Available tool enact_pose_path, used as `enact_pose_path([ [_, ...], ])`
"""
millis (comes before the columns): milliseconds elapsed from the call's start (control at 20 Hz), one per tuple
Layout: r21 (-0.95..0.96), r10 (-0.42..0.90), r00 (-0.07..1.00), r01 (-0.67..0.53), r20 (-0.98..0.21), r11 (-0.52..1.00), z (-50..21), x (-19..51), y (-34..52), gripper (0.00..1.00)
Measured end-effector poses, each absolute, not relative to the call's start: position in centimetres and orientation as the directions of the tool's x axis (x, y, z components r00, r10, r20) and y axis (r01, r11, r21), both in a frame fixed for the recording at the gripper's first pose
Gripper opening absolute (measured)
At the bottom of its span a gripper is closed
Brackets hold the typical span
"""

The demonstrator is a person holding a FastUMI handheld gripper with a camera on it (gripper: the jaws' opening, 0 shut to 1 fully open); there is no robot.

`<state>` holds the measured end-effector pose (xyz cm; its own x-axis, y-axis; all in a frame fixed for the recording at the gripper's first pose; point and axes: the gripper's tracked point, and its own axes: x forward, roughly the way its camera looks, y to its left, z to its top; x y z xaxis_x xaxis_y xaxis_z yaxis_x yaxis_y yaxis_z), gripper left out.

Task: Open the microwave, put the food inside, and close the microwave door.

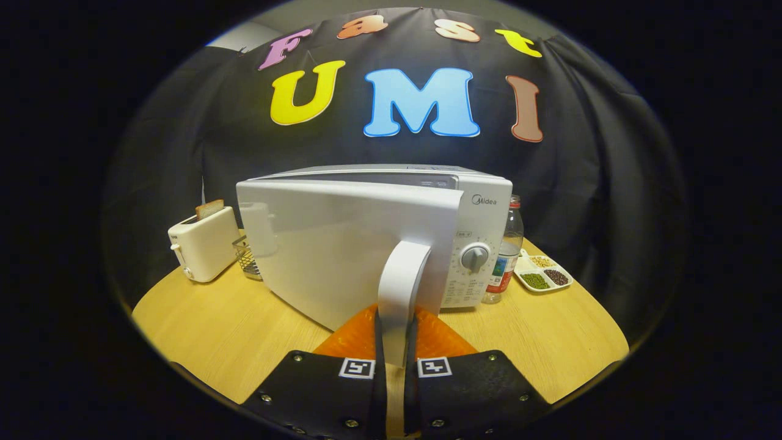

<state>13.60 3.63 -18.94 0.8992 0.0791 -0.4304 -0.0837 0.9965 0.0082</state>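
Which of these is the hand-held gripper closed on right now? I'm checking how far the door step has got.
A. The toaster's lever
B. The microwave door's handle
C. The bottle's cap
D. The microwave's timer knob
B: the fingers of the hand-held gripper press on either side of the door handle of the microwave, whose door stands swung partly open toward the camera.

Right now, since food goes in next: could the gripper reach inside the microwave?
Probably not yet: the gripper is shut on the door handle, and the partly open door blocks the microwave opening.
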Motion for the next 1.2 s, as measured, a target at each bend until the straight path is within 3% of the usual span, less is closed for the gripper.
enact_pose_path([
  [800, 0.031, 0.15, 0.878, -0.153, -0.454, 0.988, -18.2, 2.4, 15.2, 0.2],
  [1200, 0.023, 0.255, 0.845, -0.277, -0.471, 0.961, -18.9, -1.3, 22.7, 0.2],
])
